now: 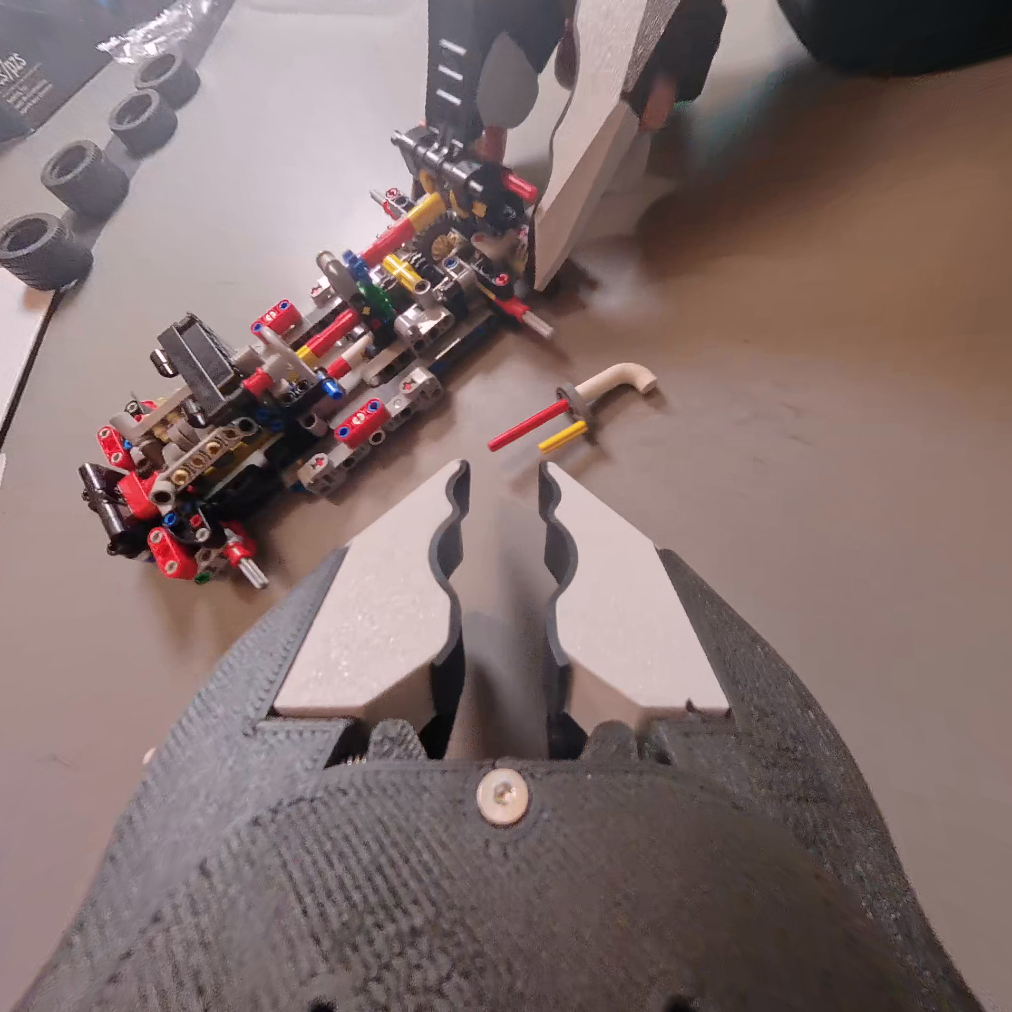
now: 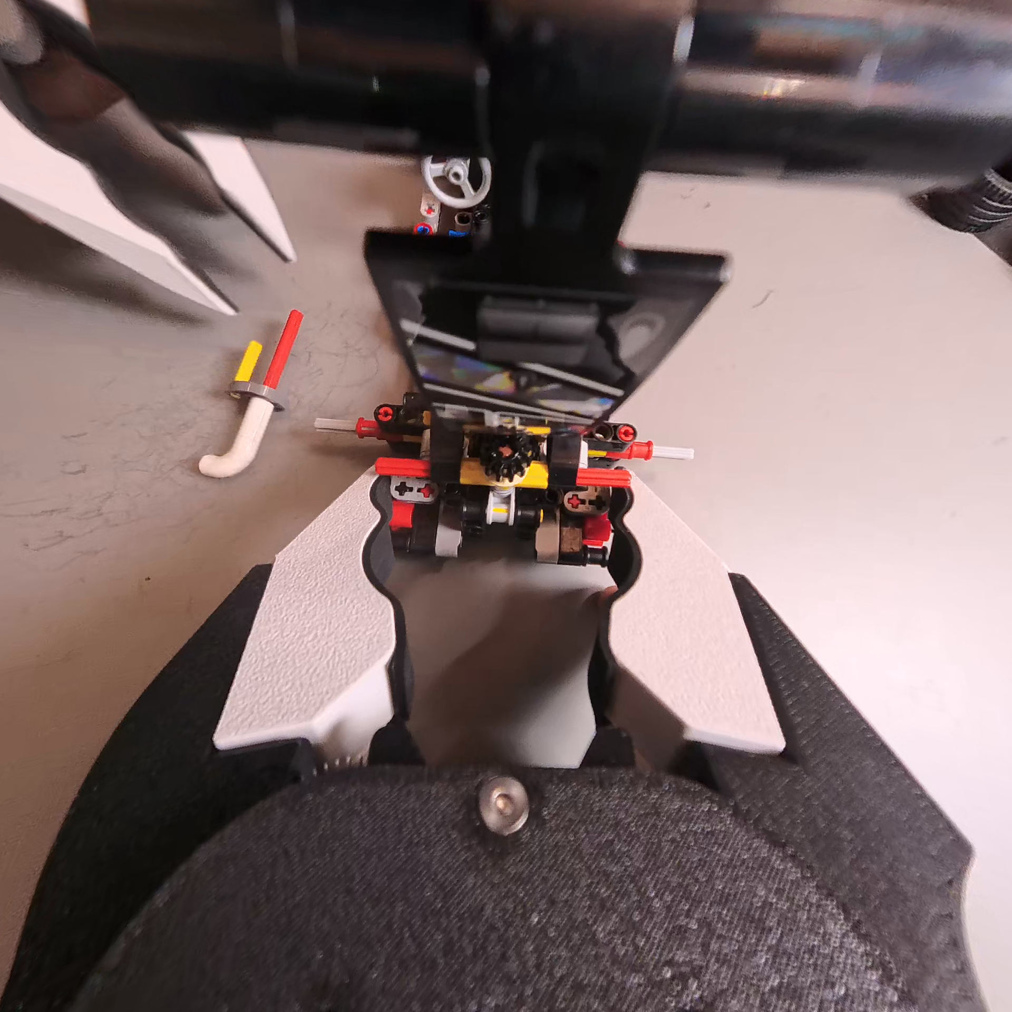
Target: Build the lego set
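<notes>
A long toy-brick car chassis point(image 1: 306, 378) of grey, black, red and yellow parts lies on the tan table point(image 1: 766, 493). My right gripper point(image 2: 504, 493) is shut on its near end point(image 2: 504, 509), pads pressed to both sides. One of its white fingers point(image 1: 580, 180) shows at the chassis's far end in the left wrist view. A black slotted panel point(image 2: 547, 328) rises over that end. My left gripper point(image 1: 504, 471) is open and empty, just short of a loose piece point(image 1: 575, 405): a red and a yellow axle in a grey disc with a white bent tube. The piece point(image 2: 257, 394) and the left gripper point(image 2: 260, 285) also show in the right wrist view.
Several black tyres point(image 1: 82, 175) stand in a row at the far left, by a dark booklet point(image 1: 38, 71) and a crumpled plastic bag point(image 1: 159, 27). A white sheet point(image 1: 16, 328) lies at the left edge. A grey steering wheel point(image 2: 457, 175) shows beyond the panel.
</notes>
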Action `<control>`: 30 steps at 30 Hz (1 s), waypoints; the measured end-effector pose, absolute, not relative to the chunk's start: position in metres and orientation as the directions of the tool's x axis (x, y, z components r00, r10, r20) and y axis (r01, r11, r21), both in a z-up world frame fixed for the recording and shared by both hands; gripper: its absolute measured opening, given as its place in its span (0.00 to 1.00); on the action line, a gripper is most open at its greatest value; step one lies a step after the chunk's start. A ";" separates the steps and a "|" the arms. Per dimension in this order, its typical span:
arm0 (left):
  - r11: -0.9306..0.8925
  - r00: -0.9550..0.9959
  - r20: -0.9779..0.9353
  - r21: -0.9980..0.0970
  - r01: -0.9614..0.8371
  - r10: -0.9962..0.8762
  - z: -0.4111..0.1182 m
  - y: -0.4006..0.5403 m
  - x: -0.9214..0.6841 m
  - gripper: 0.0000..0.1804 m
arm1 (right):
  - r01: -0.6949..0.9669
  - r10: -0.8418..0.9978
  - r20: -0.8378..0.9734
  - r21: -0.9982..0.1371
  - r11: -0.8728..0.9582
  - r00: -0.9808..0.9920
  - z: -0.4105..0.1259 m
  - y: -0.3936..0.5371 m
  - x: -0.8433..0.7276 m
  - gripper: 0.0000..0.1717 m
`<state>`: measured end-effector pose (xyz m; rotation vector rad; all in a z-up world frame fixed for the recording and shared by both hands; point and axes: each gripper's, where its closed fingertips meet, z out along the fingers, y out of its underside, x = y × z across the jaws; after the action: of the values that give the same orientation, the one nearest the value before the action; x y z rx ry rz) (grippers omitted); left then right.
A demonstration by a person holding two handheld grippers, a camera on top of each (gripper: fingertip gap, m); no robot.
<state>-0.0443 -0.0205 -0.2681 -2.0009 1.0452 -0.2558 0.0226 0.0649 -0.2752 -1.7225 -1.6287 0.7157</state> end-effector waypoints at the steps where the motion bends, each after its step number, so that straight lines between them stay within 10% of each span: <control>1: -0.306 0.616 -0.165 -0.751 -0.585 -0.771 -0.269 -0.017 -0.046 0.13 | 0.639 0.996 0.047 -0.770 -0.013 0.077 -0.275 0.065 0.023 0.45; 30: -0.355 0.406 0.107 -0.712 -0.606 -0.908 -0.277 -0.051 -0.015 0.13 | 0.625 0.997 0.049 -0.780 0.002 0.058 -0.275 0.065 0.025 0.45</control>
<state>-0.0153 -0.0514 -0.2770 -2.0801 1.2828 -0.6707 0.0248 0.0652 -0.2747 -1.6948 -1.6367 0.7358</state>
